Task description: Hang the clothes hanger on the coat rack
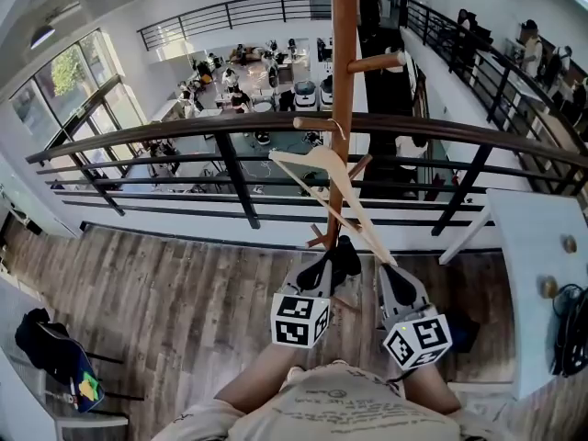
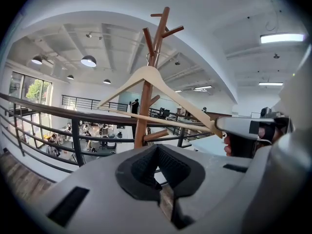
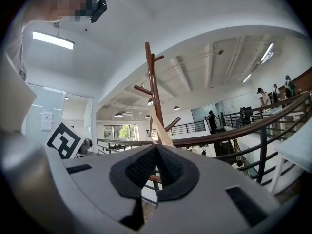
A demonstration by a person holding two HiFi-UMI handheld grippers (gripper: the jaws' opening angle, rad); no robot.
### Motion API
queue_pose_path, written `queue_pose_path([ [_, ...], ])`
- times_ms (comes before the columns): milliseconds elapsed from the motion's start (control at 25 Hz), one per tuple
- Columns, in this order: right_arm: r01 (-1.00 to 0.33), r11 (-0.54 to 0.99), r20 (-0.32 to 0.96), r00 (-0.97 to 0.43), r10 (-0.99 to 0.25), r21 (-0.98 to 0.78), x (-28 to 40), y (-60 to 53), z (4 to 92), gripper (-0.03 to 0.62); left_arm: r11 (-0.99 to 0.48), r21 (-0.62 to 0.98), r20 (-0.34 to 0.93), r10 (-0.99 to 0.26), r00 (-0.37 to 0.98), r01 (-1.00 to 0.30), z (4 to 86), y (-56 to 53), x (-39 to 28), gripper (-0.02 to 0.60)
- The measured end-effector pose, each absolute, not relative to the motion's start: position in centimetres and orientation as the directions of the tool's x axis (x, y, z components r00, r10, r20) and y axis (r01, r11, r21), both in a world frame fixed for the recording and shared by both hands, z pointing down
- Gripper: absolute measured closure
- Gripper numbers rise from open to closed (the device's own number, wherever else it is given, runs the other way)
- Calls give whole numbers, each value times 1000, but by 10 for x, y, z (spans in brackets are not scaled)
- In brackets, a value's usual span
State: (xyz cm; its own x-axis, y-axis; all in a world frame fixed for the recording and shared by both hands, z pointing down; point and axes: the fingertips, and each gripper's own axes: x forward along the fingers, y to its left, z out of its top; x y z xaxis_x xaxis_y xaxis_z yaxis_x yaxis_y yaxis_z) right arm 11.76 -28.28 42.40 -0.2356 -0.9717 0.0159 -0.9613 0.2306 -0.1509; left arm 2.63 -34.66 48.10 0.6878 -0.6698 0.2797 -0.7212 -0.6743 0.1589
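At the coat rack (image 1: pixel 343 62), right gripper (image 1: pixel 388 269) clamps the hanger (image 2: pixel 151 76); left gripper (image 1: pixel 344 248) sits closed, empty.

The person's left forearm (image 1: pixel 262 386) and right forearm (image 1: pixel 434 391) reach forward side by side, with the two grippers close together. The left gripper (image 1: pixel 342 249) has its jaws together with nothing between them. The right gripper (image 1: pixel 388 269) is pinched on one end of the clothes hanger (image 2: pixel 146 76)
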Motion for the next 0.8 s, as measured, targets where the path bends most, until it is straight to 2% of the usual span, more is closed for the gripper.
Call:
queue_pose_path([
  [360, -965, 206, 90, -222, -971, -164, 113, -279, 450, 591, -707, 150, 282, -639, 716, -691, 481, -339, 39, 591],
  [800, -974, 121, 121, -146, -982, -191, 124, -279, 460, 592, -720, 153, 284, -624, 728, -677, 484, -329, 39, 591],
])
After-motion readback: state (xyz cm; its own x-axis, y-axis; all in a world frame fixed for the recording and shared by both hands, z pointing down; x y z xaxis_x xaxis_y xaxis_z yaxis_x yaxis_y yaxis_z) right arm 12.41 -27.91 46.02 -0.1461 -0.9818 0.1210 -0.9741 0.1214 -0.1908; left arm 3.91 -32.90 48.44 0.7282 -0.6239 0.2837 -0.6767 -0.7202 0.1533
